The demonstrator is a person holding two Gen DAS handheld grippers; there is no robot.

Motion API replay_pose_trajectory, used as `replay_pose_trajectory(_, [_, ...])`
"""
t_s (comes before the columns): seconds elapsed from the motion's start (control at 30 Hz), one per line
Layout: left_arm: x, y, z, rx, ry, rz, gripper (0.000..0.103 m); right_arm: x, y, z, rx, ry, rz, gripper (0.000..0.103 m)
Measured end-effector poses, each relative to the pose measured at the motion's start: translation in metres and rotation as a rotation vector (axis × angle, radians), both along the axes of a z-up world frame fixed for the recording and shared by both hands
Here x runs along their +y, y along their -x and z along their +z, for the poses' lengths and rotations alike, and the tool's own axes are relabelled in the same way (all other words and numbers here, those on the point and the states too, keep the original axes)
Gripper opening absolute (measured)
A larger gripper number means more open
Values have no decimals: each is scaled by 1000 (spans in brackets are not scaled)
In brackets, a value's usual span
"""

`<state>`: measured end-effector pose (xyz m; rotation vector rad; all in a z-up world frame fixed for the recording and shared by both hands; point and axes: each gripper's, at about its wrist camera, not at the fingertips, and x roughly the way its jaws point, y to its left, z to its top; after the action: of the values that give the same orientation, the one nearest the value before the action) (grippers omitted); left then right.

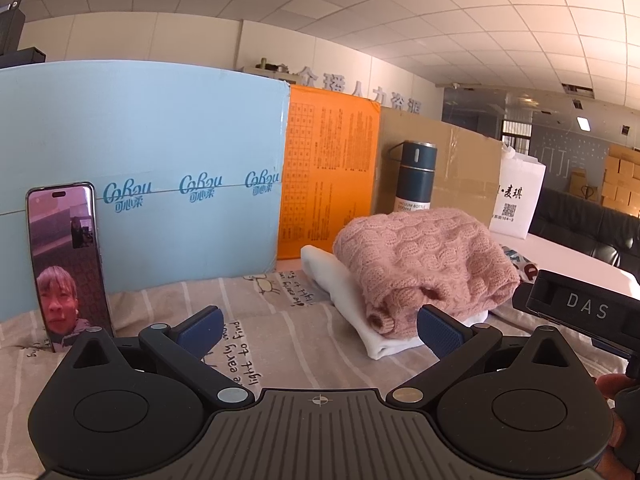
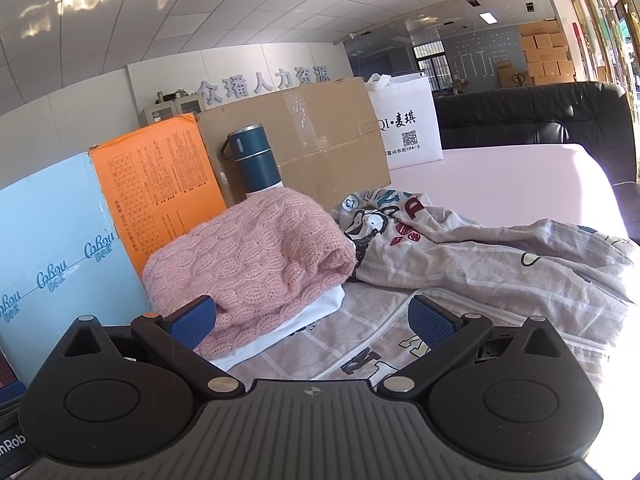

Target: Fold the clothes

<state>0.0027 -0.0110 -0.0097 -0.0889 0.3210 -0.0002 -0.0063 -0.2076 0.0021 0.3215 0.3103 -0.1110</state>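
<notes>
The left gripper (image 1: 320, 330) hangs with its fingers (image 1: 438, 330) spread wide and empty above the printed sheet (image 1: 260, 320). At its 1 o'clock a folded pink sweater (image 1: 424, 264) lies on top of a folded white garment (image 1: 340, 284). The right gripper (image 2: 312, 320) is likewise released, gripping nothing, with the same stack at its 11 o'clock. A rumpled patterned cloth (image 2: 480, 256), perhaps part of the sheet, lies at its 1 o'clock. A phone (image 1: 66, 264) leans on the blue box (image 1: 140, 140); a flask (image 1: 416, 176) stands behind the stack.
</notes>
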Motion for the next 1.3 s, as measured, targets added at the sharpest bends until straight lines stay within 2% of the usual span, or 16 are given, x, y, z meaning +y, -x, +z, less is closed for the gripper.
replay_pose_trajectory(1.3, [-1,1,1,-2,2,-6,103,-4,2,2,-10,-3,-34,103])
